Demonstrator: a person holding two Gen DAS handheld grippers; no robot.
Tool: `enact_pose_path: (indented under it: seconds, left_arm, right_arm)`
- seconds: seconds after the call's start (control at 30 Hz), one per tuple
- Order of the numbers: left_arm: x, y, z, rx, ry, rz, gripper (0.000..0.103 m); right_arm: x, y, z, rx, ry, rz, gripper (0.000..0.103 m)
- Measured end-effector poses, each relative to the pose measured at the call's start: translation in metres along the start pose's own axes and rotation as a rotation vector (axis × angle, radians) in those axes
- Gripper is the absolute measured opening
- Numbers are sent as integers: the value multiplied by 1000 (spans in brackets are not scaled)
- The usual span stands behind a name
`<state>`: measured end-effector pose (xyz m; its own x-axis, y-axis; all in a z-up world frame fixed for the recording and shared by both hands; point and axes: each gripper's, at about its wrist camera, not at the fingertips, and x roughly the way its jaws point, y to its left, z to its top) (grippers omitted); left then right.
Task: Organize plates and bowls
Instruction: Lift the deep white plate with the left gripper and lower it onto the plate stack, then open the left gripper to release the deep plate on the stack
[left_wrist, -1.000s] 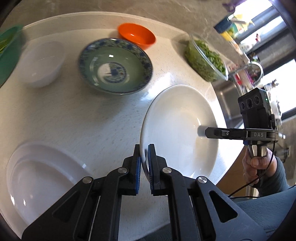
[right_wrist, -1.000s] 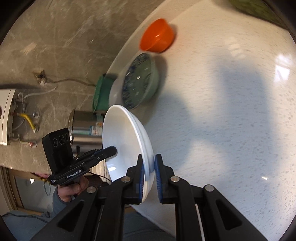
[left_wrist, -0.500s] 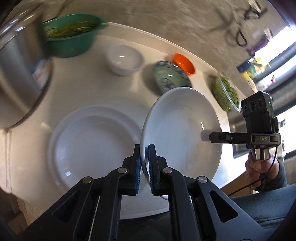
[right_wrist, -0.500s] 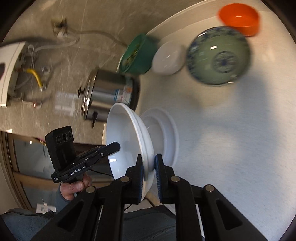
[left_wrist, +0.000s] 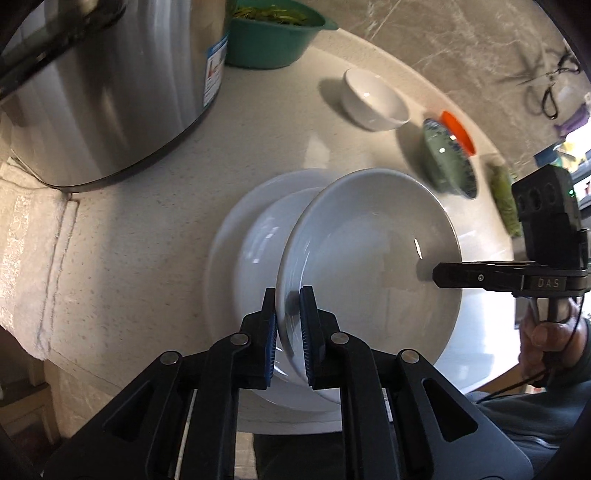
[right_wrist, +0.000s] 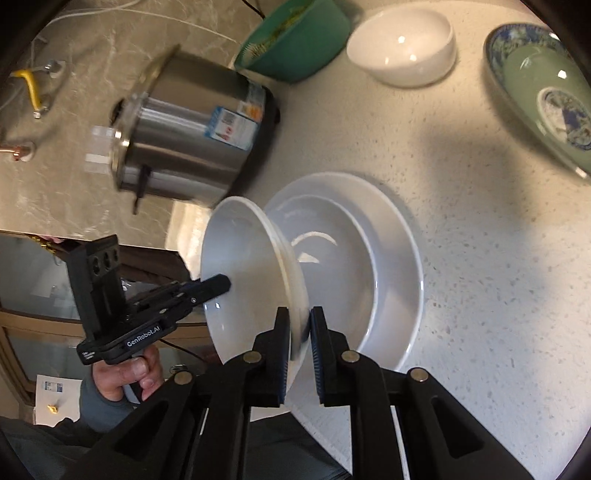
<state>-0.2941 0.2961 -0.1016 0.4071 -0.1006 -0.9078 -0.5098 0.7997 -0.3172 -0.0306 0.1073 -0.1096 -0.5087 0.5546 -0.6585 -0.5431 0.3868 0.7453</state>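
Observation:
Both grippers hold one white deep plate (left_wrist: 369, 258) by opposite rims, tilted above a second white deep plate (left_wrist: 236, 251) that lies on the counter. My left gripper (left_wrist: 288, 310) is shut on the near rim. My right gripper (right_wrist: 298, 328) is shut on the other rim of the held plate (right_wrist: 243, 273), with the lower plate (right_wrist: 391, 266) just behind it. A white bowl (left_wrist: 373, 99), a green-and-blue patterned bowl (left_wrist: 447, 158) and an orange bowl (left_wrist: 458, 129) stand farther back on the counter.
A steel cooker pot (left_wrist: 103, 88) stands close to the left of the plates. A teal bowl of greens (left_wrist: 273, 33) is behind it. A white cloth (left_wrist: 26, 236) lies at the counter's left edge. The right gripper's body (left_wrist: 546, 243) is at the far right.
The held plate has been carried left and now hangs tilted right over the lower plate, close to the steel pot. Both grippers stay shut on it.

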Motion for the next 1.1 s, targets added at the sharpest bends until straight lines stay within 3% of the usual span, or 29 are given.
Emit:
enact_pose_path:
  seconds: [0.37,1.1]
  left_arm:
    - [32,0,-9,90,22,115,13]
    - [55,-16,5,63,13,136,13]
  right_arm:
    - [18,-4,0,-29,-5,-127,15]
    - [42,23,6,-207,-18,-395,14]
